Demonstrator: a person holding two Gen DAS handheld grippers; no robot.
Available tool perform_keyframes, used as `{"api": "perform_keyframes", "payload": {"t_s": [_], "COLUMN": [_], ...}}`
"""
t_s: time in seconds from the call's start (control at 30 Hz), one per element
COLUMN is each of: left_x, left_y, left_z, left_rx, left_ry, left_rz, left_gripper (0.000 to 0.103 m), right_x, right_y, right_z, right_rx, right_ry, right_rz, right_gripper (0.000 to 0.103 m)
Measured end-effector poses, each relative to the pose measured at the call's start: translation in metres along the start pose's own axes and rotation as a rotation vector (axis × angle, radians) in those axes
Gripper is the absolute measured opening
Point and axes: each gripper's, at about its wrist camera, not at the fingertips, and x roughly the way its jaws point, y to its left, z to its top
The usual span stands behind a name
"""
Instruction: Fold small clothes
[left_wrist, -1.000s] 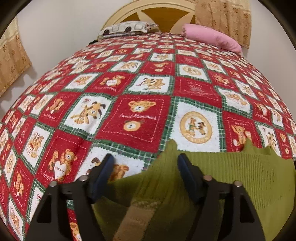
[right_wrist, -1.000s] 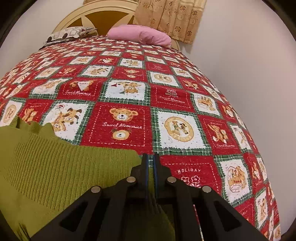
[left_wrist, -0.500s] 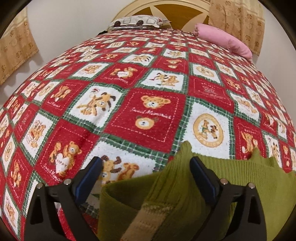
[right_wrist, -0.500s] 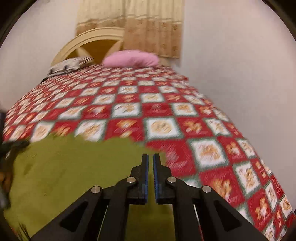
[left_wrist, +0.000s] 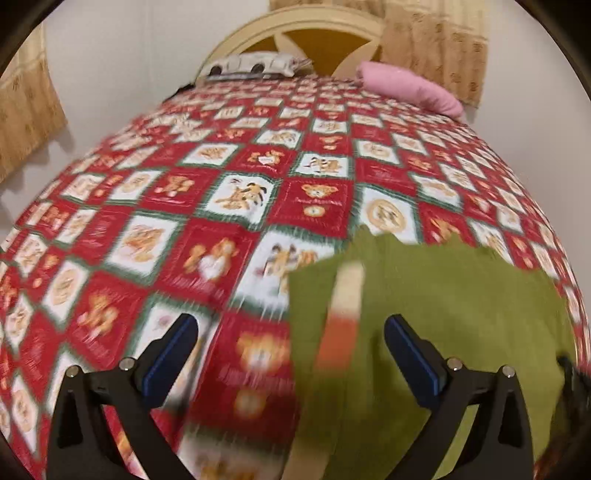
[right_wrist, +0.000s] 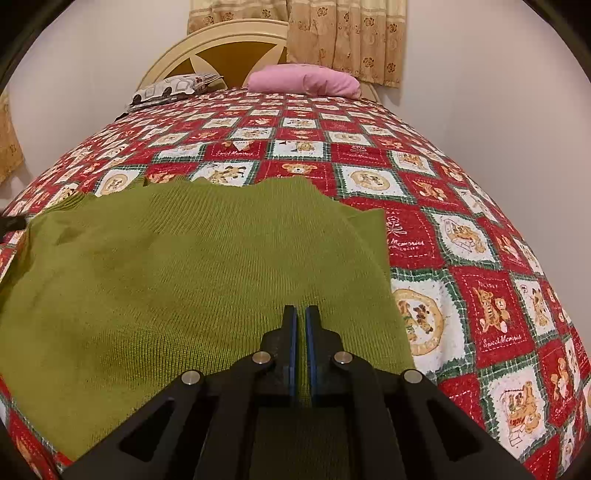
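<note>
The right gripper (right_wrist: 301, 314) has its jaws pinching the green knit garment (right_wrist: 166, 266), which spreads ahead and leftward over the bed's quilt (right_wrist: 461, 229). The left gripper (left_wrist: 291, 332) has jaws spread wide, with the garment's edge between them.

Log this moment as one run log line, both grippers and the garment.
left gripper: open, holding nothing | right gripper: shut on green knit garment | garment: spread on patchwork bedspread | left view: motion-blurred
</note>
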Motion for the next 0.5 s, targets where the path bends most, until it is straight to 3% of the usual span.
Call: {"api": "perform_keyframes", "payload": {"t_s": [0.13, 0.2, 0.27, 0.33, 0.43, 0.5], "left_x": [-0.028, -0.027, -0.011, -0.002, -0.005, -0.009], "left_y": [0.001, 0.000, 0.004, 0.015, 0.027, 0.025], "left_z": [-0.038, -0.057, -0.075, -0.086, -0.077, -0.070], "left_rx": [0.024, 0.034, 0.035, -0.025, -0.086, -0.097], "left_ry": [-0.004, -0.004, 0.038, 0.067, 0.074, 0.070], "left_rz": [-0.070, -0.029, 0.058, 0.008, -0.023, -0.006], "left_gripper": [0.103, 0.103, 0.103, 0.103, 0.103, 0.103], "right_x": [-0.017, -0.039, -0.053, -0.066, -0.080, -0.079], "right_y": [-0.018, -0.035, -0.044, -0.049, -0.066, -0.080], "right_z": [0.002, -0.006, -0.016, -0.024, -0.025, -0.016], "right_rx": [0.102, 0.210, 0.245, 0.236, 0.219, 0.226], "right_ry": [-0.017, -0.047, -0.040, -0.044, -0.054, -0.057], "right_rz": [0.008, 0.084, 0.114, 0.118, 0.123, 0.135], "right_gripper": [0.005, 0.005, 0.005, 0.005, 0.006, 0.016]}}
